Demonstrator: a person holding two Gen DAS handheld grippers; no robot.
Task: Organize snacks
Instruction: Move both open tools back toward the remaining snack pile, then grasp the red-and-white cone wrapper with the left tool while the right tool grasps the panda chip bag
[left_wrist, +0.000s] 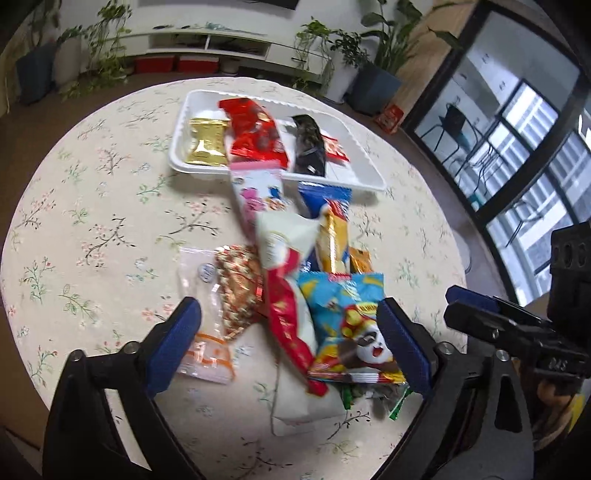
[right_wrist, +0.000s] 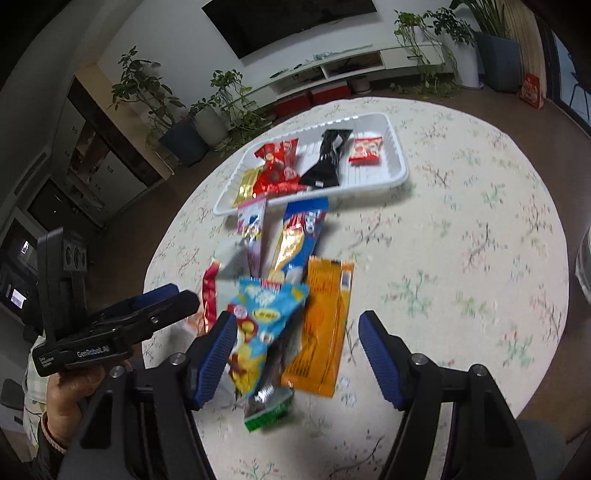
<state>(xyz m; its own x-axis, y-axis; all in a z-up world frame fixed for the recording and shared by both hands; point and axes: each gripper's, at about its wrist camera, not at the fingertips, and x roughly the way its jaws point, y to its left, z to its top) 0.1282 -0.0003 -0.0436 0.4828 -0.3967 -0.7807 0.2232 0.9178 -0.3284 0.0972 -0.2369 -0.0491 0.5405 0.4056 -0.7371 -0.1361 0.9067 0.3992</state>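
Note:
A white tray at the far side of the round table holds a gold packet, a red packet, a black packet and a small red packet. A pile of snacks lies in front of it: a panda packet, a white-and-red bag, a clear packet, a blue-and-gold bar. My left gripper is open above the pile. My right gripper is open over the panda packet and an orange packet. The tray also shows in the right wrist view.
The table has a floral cloth and its edge curves close on all sides. Potted plants and a low white TV shelf stand beyond it. The left gripper shows in the right wrist view.

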